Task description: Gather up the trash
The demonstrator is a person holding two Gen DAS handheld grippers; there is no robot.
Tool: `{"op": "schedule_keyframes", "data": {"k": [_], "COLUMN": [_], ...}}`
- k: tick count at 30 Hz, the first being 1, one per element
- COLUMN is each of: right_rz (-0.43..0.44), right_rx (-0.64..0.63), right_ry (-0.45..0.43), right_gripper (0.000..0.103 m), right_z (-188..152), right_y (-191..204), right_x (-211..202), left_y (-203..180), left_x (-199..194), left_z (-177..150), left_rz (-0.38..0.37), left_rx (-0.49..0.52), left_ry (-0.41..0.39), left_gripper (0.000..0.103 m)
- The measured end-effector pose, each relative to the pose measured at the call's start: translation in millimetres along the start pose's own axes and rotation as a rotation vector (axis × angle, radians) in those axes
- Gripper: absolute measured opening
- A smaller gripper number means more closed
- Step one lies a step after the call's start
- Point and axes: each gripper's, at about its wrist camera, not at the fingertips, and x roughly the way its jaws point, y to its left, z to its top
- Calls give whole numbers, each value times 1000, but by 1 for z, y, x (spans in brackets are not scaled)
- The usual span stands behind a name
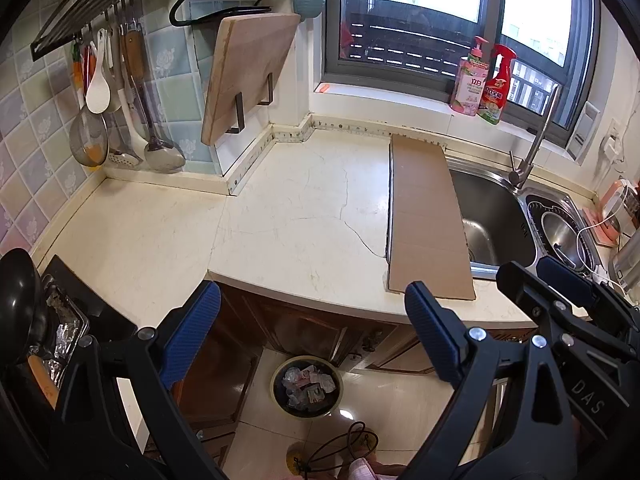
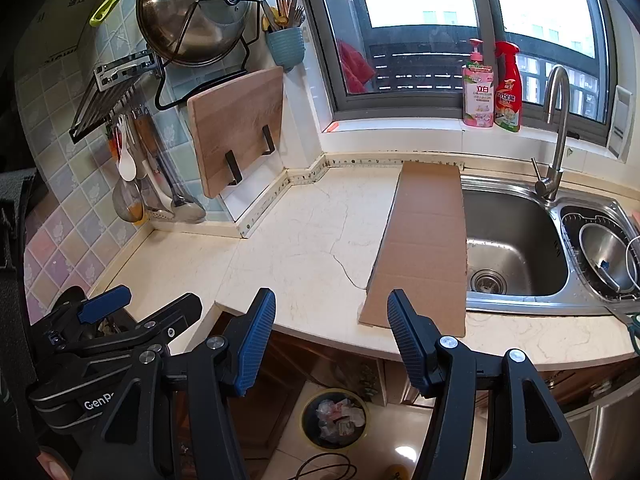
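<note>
The cardboard strip (image 1: 428,216) hides the sink's (image 1: 496,216) left rim. At lower left, the stove (image 1: 68,320) is cut off by the frame edge. Wrappers in the trash bin (image 2: 334,420) are too small to identify.

Two hand-held grippers, left (image 1: 312,328) and right (image 2: 331,334). Ahead of them on the tabletop (image 2: 304,248), one cardboard strip (image 2: 424,248). Beyond it, two bottles (image 2: 478,88) on the sill, one tap (image 2: 556,120), one sink (image 2: 516,240). Ahead to the left, one cutting board (image 2: 236,128), one pot (image 2: 188,12). Below the grippers, one trash bin (image 2: 334,418).
</note>
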Motion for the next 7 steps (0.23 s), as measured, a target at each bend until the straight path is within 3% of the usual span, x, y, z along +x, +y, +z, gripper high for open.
{"op": "schedule_keyframes", "data": {"k": [7], "right_rz": [-3], "right_rx": [4], "right_ry": [0], "right_gripper": [59], "right_z": [-2], "right_y": [2], "right_x": [0], "left_y": [1], "left_x": [2], "left_z": [0], "left_rz": [-3], "left_rx": [-3], "left_ry": [5], "left_gripper": [92]}}
